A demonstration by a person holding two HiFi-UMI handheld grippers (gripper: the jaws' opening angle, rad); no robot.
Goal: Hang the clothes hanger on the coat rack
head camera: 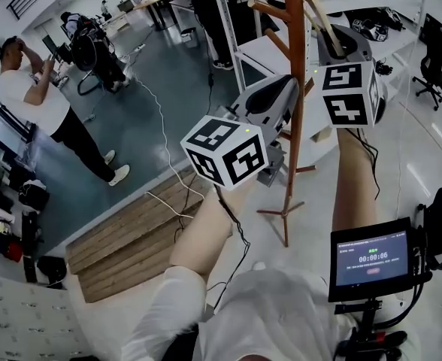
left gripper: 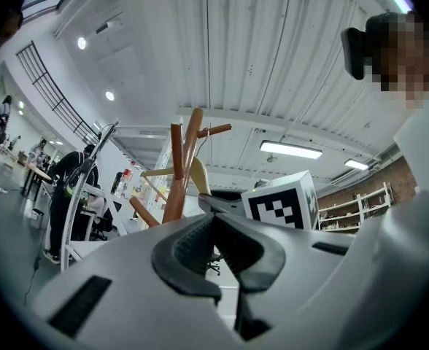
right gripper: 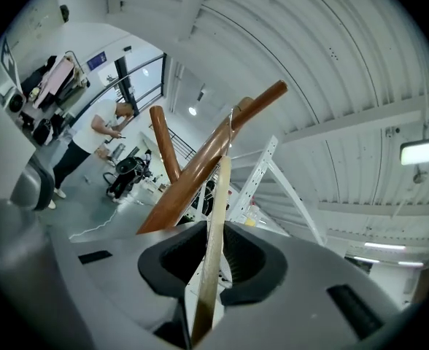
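The brown wooden coat rack [head camera: 292, 126] stands on the floor straight ahead, its pegs slanting up near the top. My right gripper [head camera: 334, 34] is raised beside the pole and shut on a pale wooden hanger [head camera: 322, 17]. In the right gripper view the hanger [right gripper: 214, 224] runs up between the jaws of the right gripper [right gripper: 218, 232] to a thin wire hook at a peg [right gripper: 207, 159]; I cannot tell if the hook rests on it. My left gripper [head camera: 287, 83] hangs left of the pole, shut and empty. The left gripper view shows the left gripper [left gripper: 213, 221], the rack [left gripper: 176, 184] and the hanger [left gripper: 198, 175].
A person in a white shirt [head camera: 33, 96] stands at the far left. A wooden pallet [head camera: 134, 235] lies on the floor at lower left, with a white cable [head camera: 161, 119] trailing to it. A timer screen [head camera: 371, 258] sits at lower right; an office chair [head camera: 435, 59] is far right.
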